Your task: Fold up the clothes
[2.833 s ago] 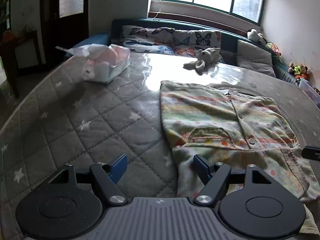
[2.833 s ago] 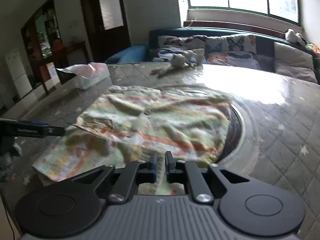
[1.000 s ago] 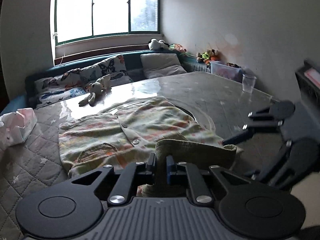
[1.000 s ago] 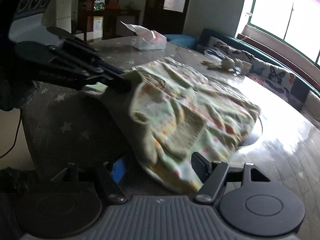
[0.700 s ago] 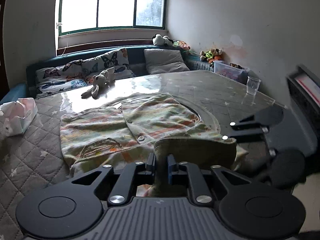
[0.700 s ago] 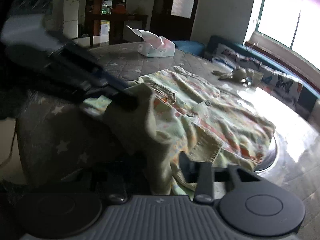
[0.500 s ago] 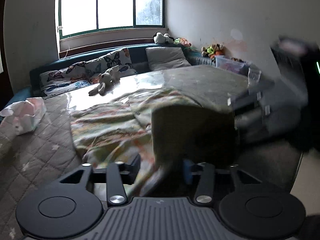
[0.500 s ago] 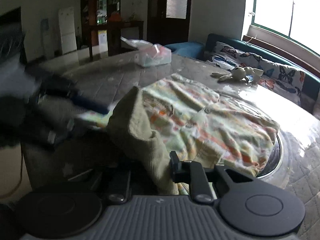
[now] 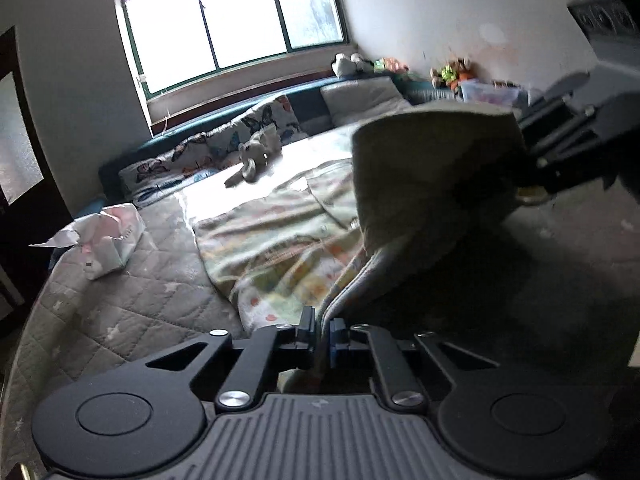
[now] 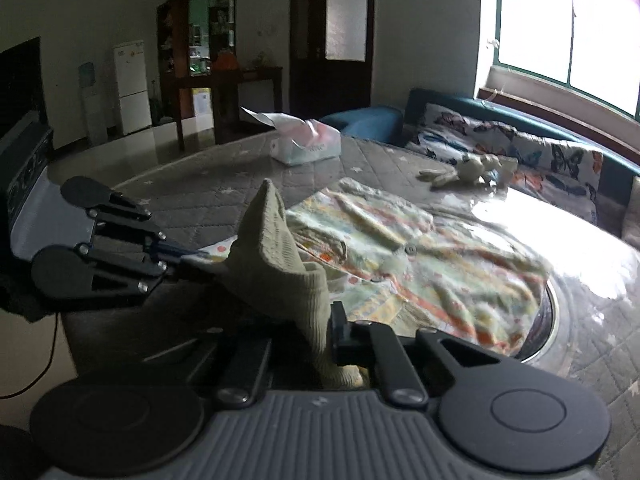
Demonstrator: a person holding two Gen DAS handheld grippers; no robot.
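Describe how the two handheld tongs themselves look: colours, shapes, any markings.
Both are matte black. The left tongs have a ribbed grey base plate, two round black discs beside it, angular link arms with silver rivets, and blue pads on the fingertips. The right tongs share that build. From the right wrist view, the left unit's light grey housing carries a patterned strip. No sleeves show.

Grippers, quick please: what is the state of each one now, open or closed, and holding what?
Left gripper: closed on the near hem of the patterned garment.
Right gripper: jaws closing on the same garment's ribbed hem, lifted off the table.
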